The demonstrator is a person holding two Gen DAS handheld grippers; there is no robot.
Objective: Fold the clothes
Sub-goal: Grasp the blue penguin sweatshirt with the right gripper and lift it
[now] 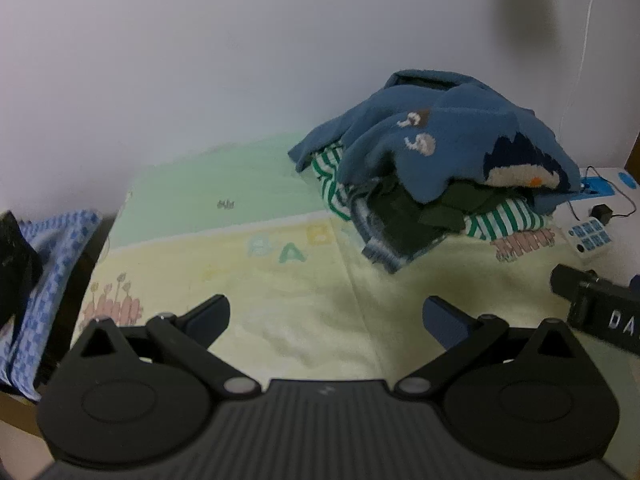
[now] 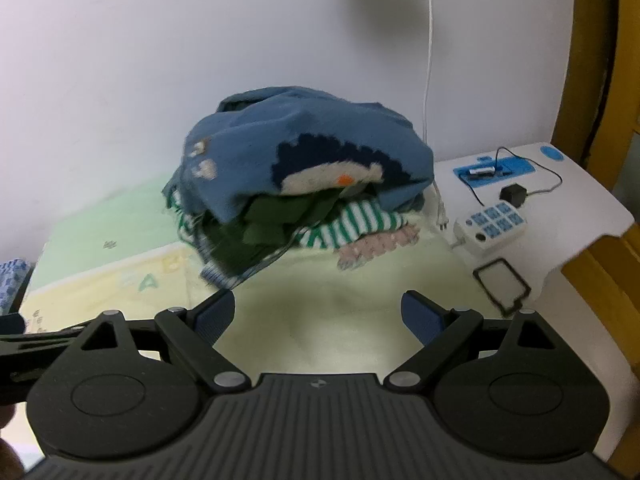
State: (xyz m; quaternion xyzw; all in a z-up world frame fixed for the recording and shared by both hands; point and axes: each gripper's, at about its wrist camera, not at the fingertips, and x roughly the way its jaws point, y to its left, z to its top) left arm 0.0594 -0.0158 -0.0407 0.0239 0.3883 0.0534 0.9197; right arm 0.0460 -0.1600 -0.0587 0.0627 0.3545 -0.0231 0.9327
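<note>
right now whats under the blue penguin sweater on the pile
Under the blue penguin sweater a dark green garment and a green-and-white striped one poke out, with a grey-blue edge lowest. How many more clothes lie beneath is hidden by the sweater.

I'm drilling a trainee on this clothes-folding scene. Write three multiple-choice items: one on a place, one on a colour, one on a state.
1. Where does the blue penguin sweater lie?
A. on top of the clothes pile
B. spread flat on the towel
C. on the white side table

2. What colours is the striped garment?
A. red and white
B. green and white
C. black and yellow

3. How are the right tongs?
A. shut on the sweater
B. shut, empty
C. open, empty

Answers: 1 A, it caps the heap; 2 B, green stripes show; 3 C, fingers stand apart over bare towel.
</note>
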